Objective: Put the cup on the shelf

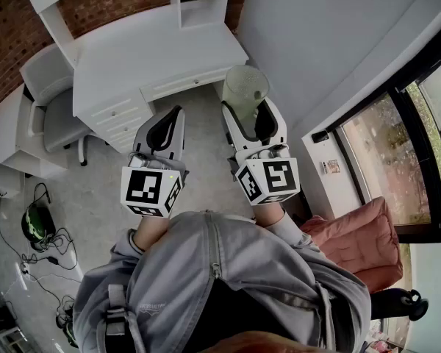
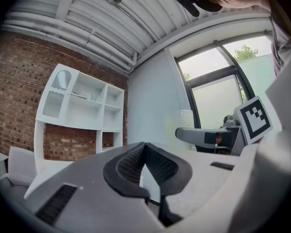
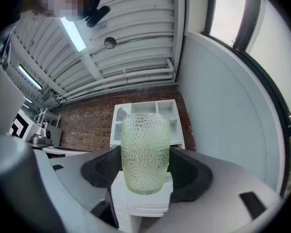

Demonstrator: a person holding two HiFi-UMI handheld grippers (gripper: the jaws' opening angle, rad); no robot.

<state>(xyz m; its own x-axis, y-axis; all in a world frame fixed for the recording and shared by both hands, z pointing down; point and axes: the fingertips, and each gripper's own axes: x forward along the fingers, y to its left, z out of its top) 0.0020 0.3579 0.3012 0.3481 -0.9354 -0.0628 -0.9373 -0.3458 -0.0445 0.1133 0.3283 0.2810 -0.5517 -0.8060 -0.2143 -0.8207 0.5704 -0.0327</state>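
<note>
- Pale green dimpled glass cup — upright, clamped between the wide-set pads of the right gripper, near the front corner of the white desk.
- Left gripper alongside — jaws pressed together, empty.
- White shelf unit stands on the desk against the brick wall; a grey chair sits left of the desk.

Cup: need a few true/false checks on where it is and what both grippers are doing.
1. The cup is upright between the right gripper's pads. True.
2. The shelf sits on a white desk against a brick wall. True.
3. The cup already stands on the shelf. False: it is held in the air, short of the shelf.
4. The left gripper holds a second cup. False: its jaws are together, with nothing between them.
</note>
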